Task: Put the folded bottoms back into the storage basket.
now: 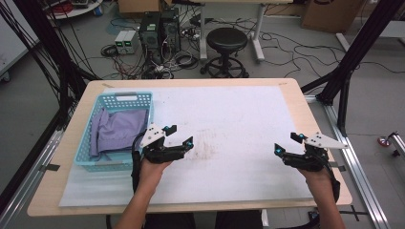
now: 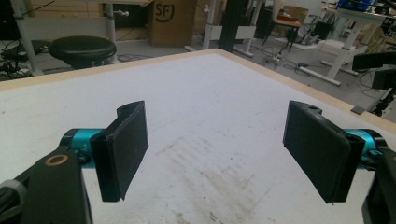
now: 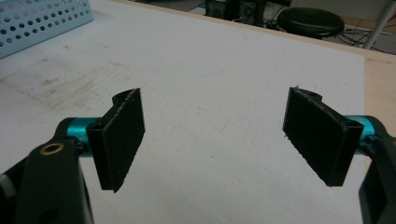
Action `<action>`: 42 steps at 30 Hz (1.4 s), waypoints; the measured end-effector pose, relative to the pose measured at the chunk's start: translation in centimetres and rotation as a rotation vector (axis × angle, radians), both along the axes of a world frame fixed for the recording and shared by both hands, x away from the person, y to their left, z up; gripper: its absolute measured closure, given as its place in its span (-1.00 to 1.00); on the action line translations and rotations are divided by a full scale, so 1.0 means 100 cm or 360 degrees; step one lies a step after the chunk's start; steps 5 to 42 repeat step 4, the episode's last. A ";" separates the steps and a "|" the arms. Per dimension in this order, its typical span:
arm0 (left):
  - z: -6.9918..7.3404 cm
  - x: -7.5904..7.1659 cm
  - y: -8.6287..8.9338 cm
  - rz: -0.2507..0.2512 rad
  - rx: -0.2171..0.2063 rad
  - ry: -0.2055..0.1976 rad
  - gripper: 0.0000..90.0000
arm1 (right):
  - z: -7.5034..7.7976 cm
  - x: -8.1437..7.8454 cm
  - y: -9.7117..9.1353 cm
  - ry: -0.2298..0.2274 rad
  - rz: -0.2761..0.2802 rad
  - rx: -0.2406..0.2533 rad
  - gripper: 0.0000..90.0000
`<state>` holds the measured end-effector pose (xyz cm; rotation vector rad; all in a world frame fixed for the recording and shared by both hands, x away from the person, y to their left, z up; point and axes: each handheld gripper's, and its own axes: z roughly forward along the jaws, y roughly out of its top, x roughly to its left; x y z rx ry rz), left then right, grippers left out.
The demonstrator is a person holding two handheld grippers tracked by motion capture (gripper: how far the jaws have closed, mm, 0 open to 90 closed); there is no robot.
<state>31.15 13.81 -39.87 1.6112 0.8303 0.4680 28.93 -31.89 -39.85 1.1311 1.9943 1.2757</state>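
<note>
From the high view, the left tool [image 1: 180, 135] hovers over the white mat, jaws spread apart and holding nothing, just beside the light-blue basket [image 1: 94, 138] that sits along the tabletop's left edge. A purple cloth [image 1: 117, 130] lies crumpled inside the basket, its bulk running front to back along the basket's length. The right tool [image 1: 288, 144] hangs near the tabletop's right edge, jaws likewise released and empty, well apart from the basket. The cloth lies to the left of the left tool and slightly toward the far edge, so I judge the left hand [image 1: 153, 169] the nearer one for any reach into the basket.

In the left gripper view, the left tool [image 2: 215, 154] faces the far right corner of the tabletop, pads wide apart, with bare scuffed mat between them; it points away from the basket.

In the right gripper view, the right tool [image 3: 212, 140] is also spread open over empty mat, and a corner of the basket [image 3: 42, 21] shows far off at upper left, across the tabletop.
</note>
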 end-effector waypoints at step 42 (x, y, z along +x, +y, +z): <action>0.000 0.001 -0.001 0.0012 -0.0005 -0.0016 -0.51 | -0.001 0.000 -0.002 0.0004 -0.0004 0.0003 -0.53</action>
